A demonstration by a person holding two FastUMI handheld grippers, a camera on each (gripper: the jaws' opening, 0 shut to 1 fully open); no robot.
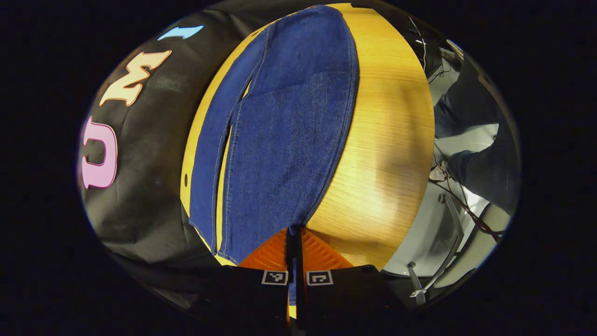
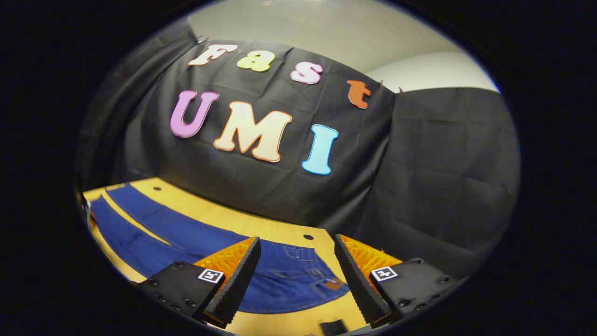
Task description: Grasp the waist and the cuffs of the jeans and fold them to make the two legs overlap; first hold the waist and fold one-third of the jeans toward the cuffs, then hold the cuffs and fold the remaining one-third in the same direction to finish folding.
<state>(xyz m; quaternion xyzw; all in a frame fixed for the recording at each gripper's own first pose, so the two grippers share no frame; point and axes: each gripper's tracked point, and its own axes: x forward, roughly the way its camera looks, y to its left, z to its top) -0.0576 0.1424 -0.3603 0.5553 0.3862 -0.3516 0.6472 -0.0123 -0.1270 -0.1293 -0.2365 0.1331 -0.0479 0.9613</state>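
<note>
Blue jeans (image 1: 289, 130) lie flat on the wooden table (image 1: 387, 140), the two legs side by side with a thin gap between them. My left gripper (image 1: 294, 233) is shut on the cuff edge of the wider, nearer leg, and denim shows between its fingers. In the right gripper view the waist of the jeans (image 2: 289, 280), with belt loops and a leather patch, lies below my right gripper (image 2: 296, 240). That gripper is open, its fingers spread wide above the waistband with nothing between them. The legs (image 2: 154, 233) stretch away to the left.
A person's legs in dark trousers (image 1: 485, 154) stand beside the table's right edge, with cables and a metal stand (image 1: 447, 233) on the pale floor. The black cloth wall (image 2: 419, 177) rises close behind the table. A small dark object (image 2: 333, 326) lies at the table's near edge.
</note>
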